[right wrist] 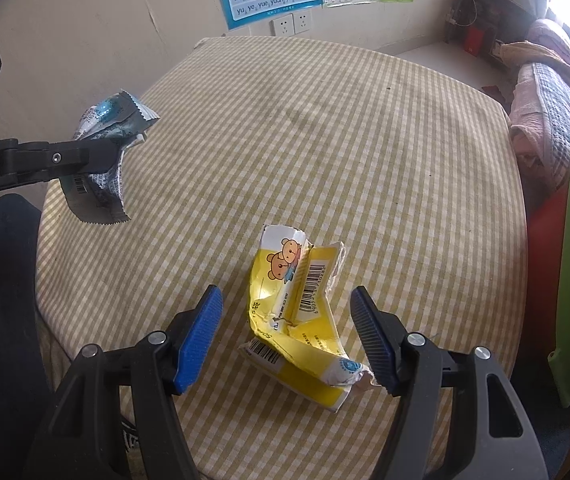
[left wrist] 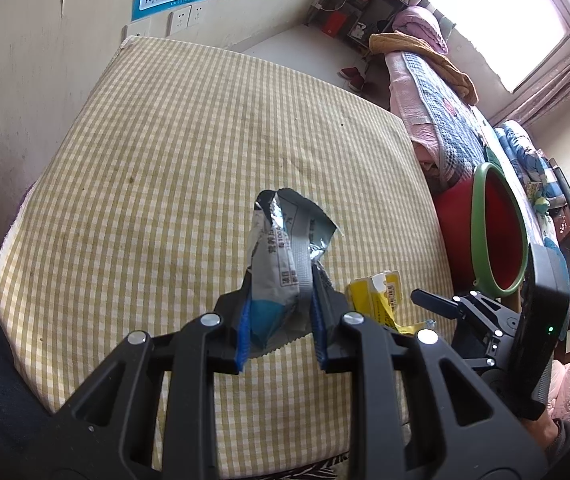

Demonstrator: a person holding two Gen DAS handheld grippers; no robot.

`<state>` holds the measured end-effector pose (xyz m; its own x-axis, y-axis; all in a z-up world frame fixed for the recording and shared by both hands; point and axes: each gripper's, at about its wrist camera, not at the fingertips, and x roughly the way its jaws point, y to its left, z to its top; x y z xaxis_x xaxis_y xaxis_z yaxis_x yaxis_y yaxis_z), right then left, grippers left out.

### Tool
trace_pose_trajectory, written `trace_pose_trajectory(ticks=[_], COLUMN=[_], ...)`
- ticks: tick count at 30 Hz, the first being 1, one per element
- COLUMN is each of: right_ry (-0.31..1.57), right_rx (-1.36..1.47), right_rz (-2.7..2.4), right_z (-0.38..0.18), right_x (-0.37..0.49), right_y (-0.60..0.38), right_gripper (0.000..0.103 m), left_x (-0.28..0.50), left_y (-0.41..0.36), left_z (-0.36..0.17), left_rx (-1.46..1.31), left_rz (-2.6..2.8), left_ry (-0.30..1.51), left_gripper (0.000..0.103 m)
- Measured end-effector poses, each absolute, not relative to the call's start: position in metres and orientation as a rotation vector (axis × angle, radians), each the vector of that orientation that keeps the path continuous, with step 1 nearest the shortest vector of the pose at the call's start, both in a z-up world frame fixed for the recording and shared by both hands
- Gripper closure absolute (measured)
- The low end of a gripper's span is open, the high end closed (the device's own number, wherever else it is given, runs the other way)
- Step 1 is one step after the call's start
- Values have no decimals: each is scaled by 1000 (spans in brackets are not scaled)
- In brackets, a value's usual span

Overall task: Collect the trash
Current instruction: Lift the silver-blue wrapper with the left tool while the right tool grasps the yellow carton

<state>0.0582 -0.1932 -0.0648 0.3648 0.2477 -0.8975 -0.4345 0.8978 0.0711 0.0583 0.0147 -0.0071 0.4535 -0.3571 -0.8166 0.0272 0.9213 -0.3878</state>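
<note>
1. The left gripper point(left wrist: 281, 328) has its fingers point(left wrist: 245, 332) clenched on a crumpled silver snack wrapper point(left wrist: 277, 256), held up above the checked desk point(left wrist: 165, 160).
2. The right gripper point(right wrist: 287, 336) has its fingers point(right wrist: 199, 336) released, one on each side of a flattened yellow carton point(right wrist: 297, 320), not touching it.
3. The yellow carton lies on the desk, near the edge where the red bin with the green rim point(left wrist: 501, 228) stands.

- Daylight floods in from a window point(left wrist: 501, 20) at upper right, blown out to pure white.
- The checked table point(left wrist: 205, 152) is evenly, softly lit, with faint shadows.
- Fisheye distortion bends the walls and table edges; the corners go black.
- Focus stays sharp throughout.
</note>
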Motion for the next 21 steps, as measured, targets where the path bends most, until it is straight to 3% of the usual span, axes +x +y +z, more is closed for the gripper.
trace_pose_trajectory(ticks=[11, 21], right_ry=[1136, 1171], right_rx=[-223, -240], right_rz=[415, 409], right_z=[-76, -89], right_x=[67, 77], right_y=[-189, -182], right_gripper=[17, 16], left_x=[60, 64], left_y=[11, 20], left_z=[-20, -33], left_rx=[-355, -383], left_rz=[-259, -250], left_ry=[1105, 1124], left_gripper=[80, 80])
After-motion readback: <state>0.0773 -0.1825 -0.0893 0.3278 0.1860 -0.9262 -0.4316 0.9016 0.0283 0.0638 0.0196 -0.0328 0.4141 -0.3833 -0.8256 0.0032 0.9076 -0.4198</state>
